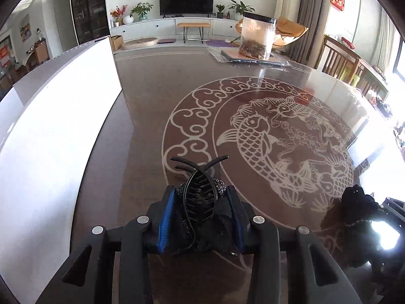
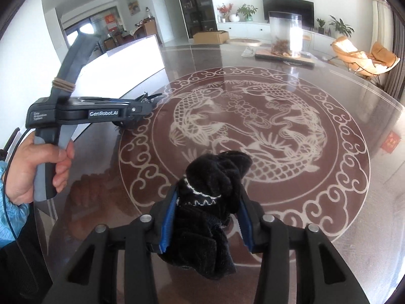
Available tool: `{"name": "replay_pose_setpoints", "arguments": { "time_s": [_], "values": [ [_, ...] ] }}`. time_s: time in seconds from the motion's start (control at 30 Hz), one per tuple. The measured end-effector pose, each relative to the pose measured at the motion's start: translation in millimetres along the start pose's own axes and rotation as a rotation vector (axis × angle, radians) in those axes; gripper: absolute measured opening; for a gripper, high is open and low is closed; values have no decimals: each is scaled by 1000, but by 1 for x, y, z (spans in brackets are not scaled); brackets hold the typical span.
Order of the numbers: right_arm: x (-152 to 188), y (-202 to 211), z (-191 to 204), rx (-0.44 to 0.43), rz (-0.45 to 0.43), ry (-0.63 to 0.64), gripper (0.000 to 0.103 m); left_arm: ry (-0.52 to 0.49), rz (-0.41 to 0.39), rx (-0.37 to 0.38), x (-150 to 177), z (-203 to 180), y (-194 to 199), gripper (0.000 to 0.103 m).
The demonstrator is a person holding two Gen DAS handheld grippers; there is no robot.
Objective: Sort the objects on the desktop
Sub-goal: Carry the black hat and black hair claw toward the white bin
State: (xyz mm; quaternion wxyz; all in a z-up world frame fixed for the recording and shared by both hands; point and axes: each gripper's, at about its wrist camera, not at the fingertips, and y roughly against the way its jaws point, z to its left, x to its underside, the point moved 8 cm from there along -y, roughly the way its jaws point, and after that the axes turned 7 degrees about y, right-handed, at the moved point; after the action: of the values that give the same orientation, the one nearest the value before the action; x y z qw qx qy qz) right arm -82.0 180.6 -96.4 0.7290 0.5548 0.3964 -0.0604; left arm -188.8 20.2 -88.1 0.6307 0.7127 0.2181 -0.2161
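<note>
My left gripper point(image 1: 201, 192) is shut on a black hair claw clip point(image 1: 200, 190) with dark rhinestones, held just above the glass tabletop point(image 1: 152, 116) beside a white box point(image 1: 50, 126). My right gripper point(image 2: 208, 202) is shut on a black velvet scrunchie point(image 2: 212, 197) with a silver zigzag trim, above the fish pattern on the table. The scrunchie also shows in the left wrist view point(image 1: 357, 202) at the right edge. The left gripper point(image 2: 144, 109) with the clip shows in the right wrist view, next to the white box point(image 2: 126, 68).
A clear jar with a black lid point(image 1: 257, 35) stands on a flat board at the far side of the table. The round table's rim point(image 1: 367, 101) curves at the right, with wooden chairs point(image 1: 336, 58) behind it.
</note>
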Motion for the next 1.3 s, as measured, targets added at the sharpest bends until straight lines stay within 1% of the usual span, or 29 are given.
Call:
{"name": "replay_pose_setpoints", "arguments": {
  "time_s": [0.03, 0.07, 0.1, 0.17, 0.2, 0.27, 0.33, 0.4, 0.5, 0.53, 0.57, 0.6, 0.63, 0.67, 0.7, 0.8, 0.9, 0.97, 1.03, 1.13, 1.2, 1.23, 1.3],
  "values": [
    [4, 3, 0, 4, 0, 0, 44, 17, -10, 0, 7, 2, 9, 46],
    [7, 6, 0, 8, 1, -1, 44, 40, -18, 13, 12, 2, 18, 61],
    [10, 9, 0, 13, 0, -6, 45, 65, -28, 33, 16, 4, 26, 81],
    [13, 11, -1, 11, -3, -17, 45, 82, -73, 52, 15, 6, 40, 96],
    [13, 11, -2, 10, -4, -23, 46, 64, -84, 43, 13, 5, 42, 96],
    [13, 11, -1, 1, -6, -35, 51, 12, -43, -5, 13, 4, 35, 96],
    [12, 10, 2, -8, 1, -36, 61, -9, 2, -69, 11, 7, 25, 96],
    [11, 9, 6, 1, 15, -27, 63, 1, 23, -76, 18, 14, 23, 97],
    [12, 8, 4, 8, 31, -29, 63, 22, 56, -52, 28, 13, 13, 96],
    [12, 8, 4, 11, 38, -27, 63, 11, 56, -44, 30, 10, 9, 96],
    [12, 8, 3, 22, 49, -20, 63, -3, 50, -27, 31, 6, 7, 88],
    [13, 8, 3, 35, 65, -10, 62, -29, 17, -45, 30, 4, 9, 67],
    [14, 9, 2, 49, 81, 0, 48, -40, -1, -24, 28, 0, 13, 52],
    [16, 12, 1, 54, 94, 7, 39, -42, 1, -17, 27, -2, 16, 38],
    [19, 15, -1, 59, 105, 6, 39, -33, 1, 10, 27, -3, 20, 38],
    [24, 32, -6, 52, 94, -17, 39, -17, -26, 41, 29, -3, 42, 38],
    [19, 45, -9, 34, 78, -40, 39, 55, -51, 95, 27, 3, 72, 38],
    [2, 51, -6, 9, 52, -48, 39, 104, -89, 129, 19, 9, 100, 38],
    [-29, 57, 5, -23, 12, -27, 39, 130, -143, 141, 4, 20, 135, 38],
    [-92, 62, 41, -95, -66, 34, 39, 155, -212, 96, -13, 56, 182, 38],
    [-139, 62, 79, -164, -119, 82, 39, 188, -235, 28, -21, 93, 204, 38],
    [-162, 61, 101, -204, -141, 109, 39, 206, -237, -15, -22, 114, 211, 38],
    [-201, 55, 150, -295, -166, 148, 39, 264, -213, -99, -17, 161, 216, 38]
  ]
}}
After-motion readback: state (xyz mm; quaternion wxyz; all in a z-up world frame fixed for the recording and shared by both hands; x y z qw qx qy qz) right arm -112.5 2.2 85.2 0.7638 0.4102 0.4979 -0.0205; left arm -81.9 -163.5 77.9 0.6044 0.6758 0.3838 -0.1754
